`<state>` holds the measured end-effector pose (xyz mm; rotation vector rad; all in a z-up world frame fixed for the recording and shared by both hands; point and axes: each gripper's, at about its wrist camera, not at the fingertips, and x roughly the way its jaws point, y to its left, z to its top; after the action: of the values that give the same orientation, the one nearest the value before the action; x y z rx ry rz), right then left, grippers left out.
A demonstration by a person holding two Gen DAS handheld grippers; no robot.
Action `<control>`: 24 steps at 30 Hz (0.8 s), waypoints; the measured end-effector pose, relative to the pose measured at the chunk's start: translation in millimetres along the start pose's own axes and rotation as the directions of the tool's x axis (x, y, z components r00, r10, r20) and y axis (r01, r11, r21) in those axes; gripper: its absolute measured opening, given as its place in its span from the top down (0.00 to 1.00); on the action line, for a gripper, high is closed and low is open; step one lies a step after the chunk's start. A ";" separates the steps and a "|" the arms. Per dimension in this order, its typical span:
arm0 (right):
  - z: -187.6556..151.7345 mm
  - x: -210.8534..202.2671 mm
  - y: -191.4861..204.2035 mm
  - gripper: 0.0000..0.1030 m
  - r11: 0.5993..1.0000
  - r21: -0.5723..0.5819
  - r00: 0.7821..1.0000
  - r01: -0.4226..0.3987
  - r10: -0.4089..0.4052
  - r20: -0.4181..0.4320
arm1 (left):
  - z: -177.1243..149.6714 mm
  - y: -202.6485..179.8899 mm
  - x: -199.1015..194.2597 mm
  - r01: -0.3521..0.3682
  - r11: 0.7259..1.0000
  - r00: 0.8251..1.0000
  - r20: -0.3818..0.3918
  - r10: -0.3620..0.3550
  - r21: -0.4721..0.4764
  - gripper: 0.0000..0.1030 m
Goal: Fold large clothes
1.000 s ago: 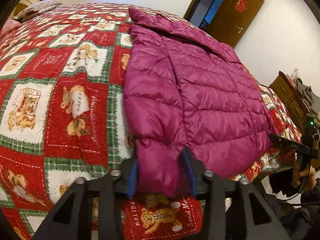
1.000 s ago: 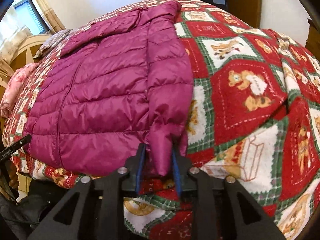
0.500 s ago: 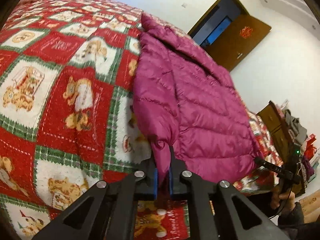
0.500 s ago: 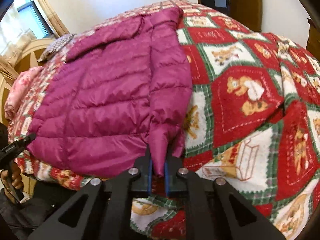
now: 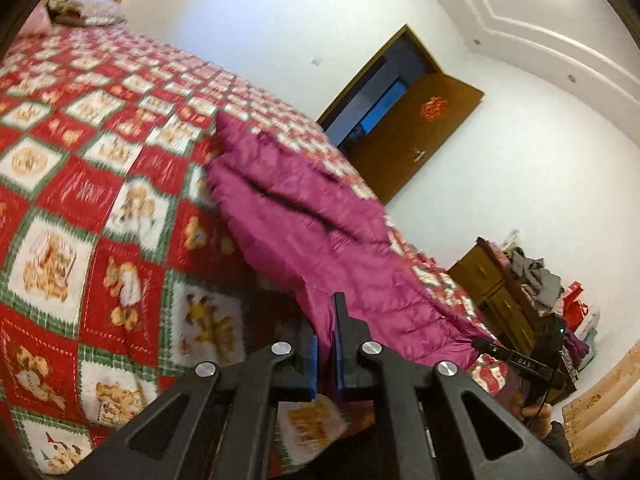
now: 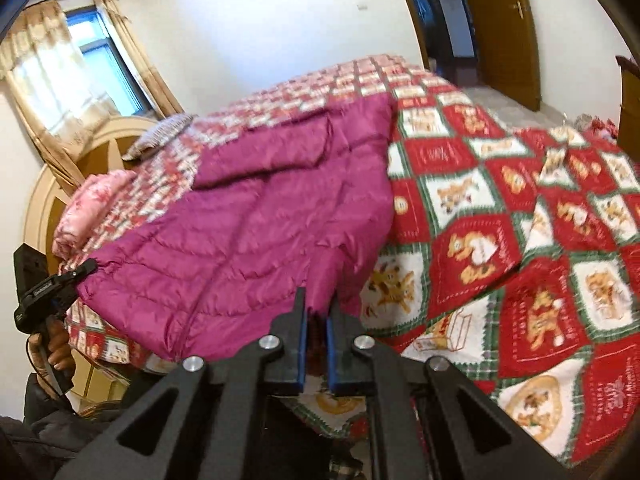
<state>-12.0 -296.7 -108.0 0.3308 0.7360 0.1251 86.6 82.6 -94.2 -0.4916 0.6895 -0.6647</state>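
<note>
A magenta quilted puffer jacket (image 5: 320, 232) lies on a bed with a red, green and white teddy-bear quilt (image 5: 80, 216). My left gripper (image 5: 325, 344) is shut on the jacket's near left bottom corner and holds it raised off the quilt. My right gripper (image 6: 318, 328) is shut on the jacket's (image 6: 272, 216) near right bottom corner, also raised. The jacket's near hem hangs stretched between the two grippers, while its collar end rests on the quilt (image 6: 520, 240). Each gripper shows in the other's view: the right one (image 5: 520, 360) and the left one (image 6: 52, 284).
A brown door (image 5: 416, 136) stands open beyond the bed. A wooden dresser (image 5: 492, 280) with clutter is at the right. Pillows (image 6: 92, 200), a wooden headboard (image 6: 48, 196) and a curtained window (image 6: 80, 64) are at the bed's head.
Both grippers closed on the jacket's bottom corners, then lifted them off the quilt. The near hem now hangs raised, and both views tilt up toward the walls.
</note>
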 end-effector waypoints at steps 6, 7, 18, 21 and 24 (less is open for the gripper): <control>8.5 -48.8 11.4 0.92 0.999 -0.035 0.992 -0.011 0.015 0.127 | 9.3 -36.2 -25.1 0.023 0.995 0.997 0.069 -0.029 0.095 0.96; 8.1 -55.7 12.0 0.92 0.999 -0.039 0.989 -0.012 0.018 0.146 | 10.5 -43.1 -30.0 0.029 0.994 0.996 0.079 -0.038 0.109 0.96; 0.4 -69.1 0.2 0.87 0.999 -0.036 0.987 -0.007 0.012 0.157 | 8.2 -74.6 -33.7 0.000 0.978 0.996 0.088 -0.019 0.210 0.96; -4.8 -35.9 -7.1 0.64 0.999 0.000 0.998 -0.034 0.034 0.049 | 9.6 -65.2 -34.7 -0.030 0.981 0.995 0.102 0.010 0.192 0.96; -19.4 -10.3 -4.1 0.33 1.000 0.012 0.999 -0.024 0.025 -0.034 | 11.3 -54.1 -39.2 -0.041 0.987 0.993 0.113 0.024 0.156 0.96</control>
<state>-32.7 -298.0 -116.3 0.3497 0.7672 0.1502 50.7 74.9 -37.3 -0.3669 0.5344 -0.6509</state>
